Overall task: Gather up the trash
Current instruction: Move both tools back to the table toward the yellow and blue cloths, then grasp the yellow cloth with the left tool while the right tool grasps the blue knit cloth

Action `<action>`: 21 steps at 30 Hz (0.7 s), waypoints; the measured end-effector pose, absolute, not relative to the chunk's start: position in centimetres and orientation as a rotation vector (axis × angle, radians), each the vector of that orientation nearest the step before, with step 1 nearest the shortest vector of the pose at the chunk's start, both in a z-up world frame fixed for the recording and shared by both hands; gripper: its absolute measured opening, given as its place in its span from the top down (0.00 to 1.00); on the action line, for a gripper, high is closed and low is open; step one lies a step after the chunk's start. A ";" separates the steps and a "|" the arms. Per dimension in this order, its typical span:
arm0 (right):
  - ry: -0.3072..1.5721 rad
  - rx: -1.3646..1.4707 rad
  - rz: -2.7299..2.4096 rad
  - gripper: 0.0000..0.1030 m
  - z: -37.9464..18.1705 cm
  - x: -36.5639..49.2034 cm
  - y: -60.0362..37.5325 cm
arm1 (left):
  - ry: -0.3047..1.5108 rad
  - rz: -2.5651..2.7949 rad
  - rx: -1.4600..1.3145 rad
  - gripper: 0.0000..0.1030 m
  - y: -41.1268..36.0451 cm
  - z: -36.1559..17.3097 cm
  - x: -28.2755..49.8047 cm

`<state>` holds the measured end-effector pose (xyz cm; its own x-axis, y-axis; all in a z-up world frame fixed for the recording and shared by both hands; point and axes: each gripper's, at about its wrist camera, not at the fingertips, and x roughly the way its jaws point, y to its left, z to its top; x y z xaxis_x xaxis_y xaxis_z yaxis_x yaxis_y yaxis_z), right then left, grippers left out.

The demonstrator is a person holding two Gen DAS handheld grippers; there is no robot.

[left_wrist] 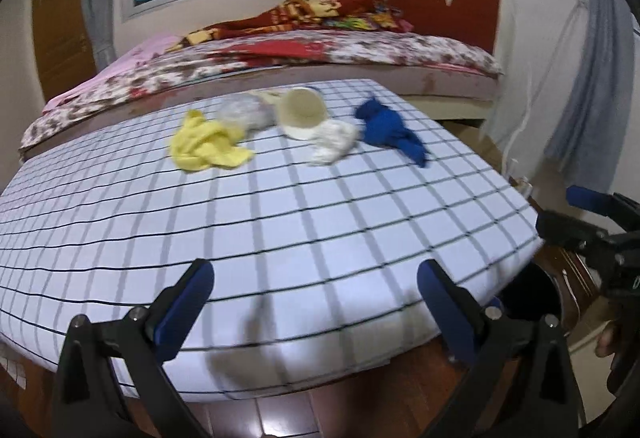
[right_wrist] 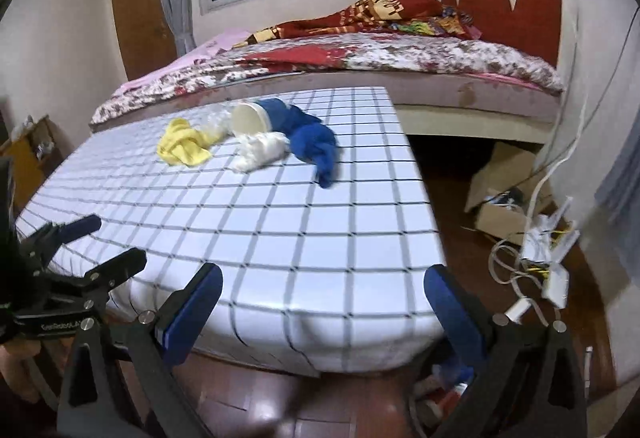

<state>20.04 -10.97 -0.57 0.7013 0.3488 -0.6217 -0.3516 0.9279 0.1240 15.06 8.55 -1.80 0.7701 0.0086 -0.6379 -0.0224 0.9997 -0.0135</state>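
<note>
On a table with a blue-and-white checked cloth (left_wrist: 280, 222) lies a row of trash at the far side: a crumpled yellow piece (left_wrist: 206, 145), a clear crumpled plastic piece (left_wrist: 244, 111), a paper cup on its side (left_wrist: 300, 113), a white wad (left_wrist: 334, 141) and a crumpled blue piece (left_wrist: 392, 131). The same items show in the right wrist view: yellow piece (right_wrist: 182, 145), cup (right_wrist: 252, 117), white wad (right_wrist: 260, 151), blue piece (right_wrist: 312, 147). My left gripper (left_wrist: 316, 290) is open and empty at the near table edge. My right gripper (right_wrist: 322, 296) is open and empty at the near edge, right of the left one.
A bed (left_wrist: 280, 53) with floral sheets and a red blanket stands behind the table. A dark bin (left_wrist: 528, 294) sits by the table's right near corner. A cardboard box (right_wrist: 504, 193), cables and power strips (right_wrist: 548, 258) lie on the wood floor at right.
</note>
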 end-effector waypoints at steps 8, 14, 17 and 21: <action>0.701 0.010 0.357 0.01 0.5 23.6 -8.4 | 0.689 0.098 -0.080 0.02 15.2 -1.8 17.1; 0.731 -0.046 0.362 0.08 0.0 28.5 -6.3 | 0.692 0.103 -0.084 0.06 17.9 -1.7 21.0; 0.778 -0.072 0.365 0.17 -0.9 31.5 -5.5 | 0.701 0.111 -0.104 0.06 19.0 -1.8 23.1; 0.817 -0.115 0.368 0.19 -2.0 35.1 -4.4 | 0.712 0.110 -0.128 0.10 20.2 -2.6 26.0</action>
<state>35.13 -4.43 -1.99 0.6252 0.2762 -0.7300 -0.3641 0.9305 0.0403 26.04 20.23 -2.55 0.7516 0.0567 -0.6571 -0.1436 0.9865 -0.0793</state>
